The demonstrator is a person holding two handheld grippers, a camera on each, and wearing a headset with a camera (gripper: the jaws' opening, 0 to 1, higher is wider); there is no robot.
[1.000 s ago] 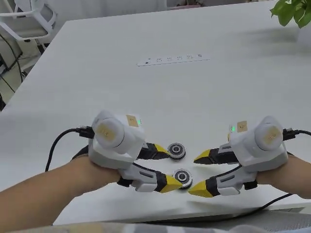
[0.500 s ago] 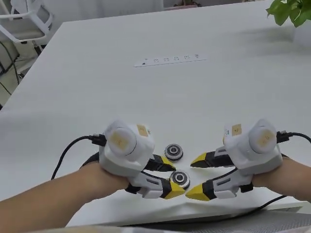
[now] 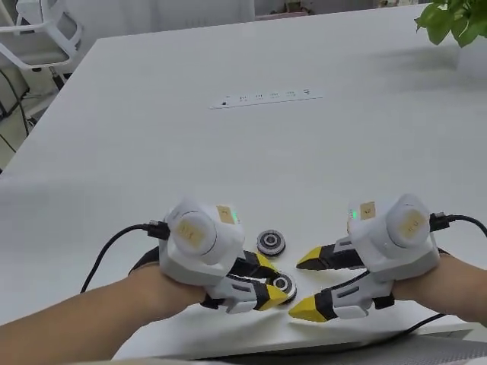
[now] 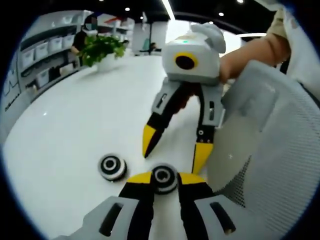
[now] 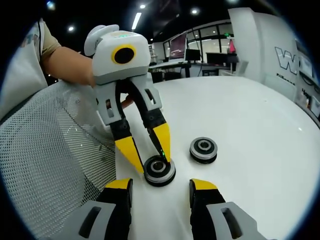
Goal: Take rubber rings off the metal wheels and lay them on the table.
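Two small metal wheels with black rubber rings lie near the white table's front edge. The near wheel (image 3: pixel 284 286) (image 4: pixel 164 176) (image 5: pixel 159 171) sits between the yellow tips of my left gripper (image 3: pixel 274 281) (image 4: pixel 164 181) (image 5: pixel 148 156), which is shut on it. About a wheel's width behind it, the far wheel (image 3: pixel 271 242) (image 4: pixel 112 167) (image 5: pixel 203 149) lies free. My right gripper (image 3: pixel 304 284) (image 5: pixel 161 186) (image 4: pixel 172 149) faces the left one from the right, open, its tips just short of the held wheel with nothing between them.
A flat power strip (image 3: pixel 266 97) lies mid-table. A potted plant (image 3: pixel 449 19) stands at the far right corner, and a white chair (image 3: pixel 38 30) stands off the far left. The table's front edge (image 3: pixel 228 351) runs right under the grippers. A mesh chair back (image 5: pixel 50 165) is close behind.
My left gripper's jaws have narrowed around the near wheel. The right gripper has stayed open and come slightly closer. The head camera has shifted a little.
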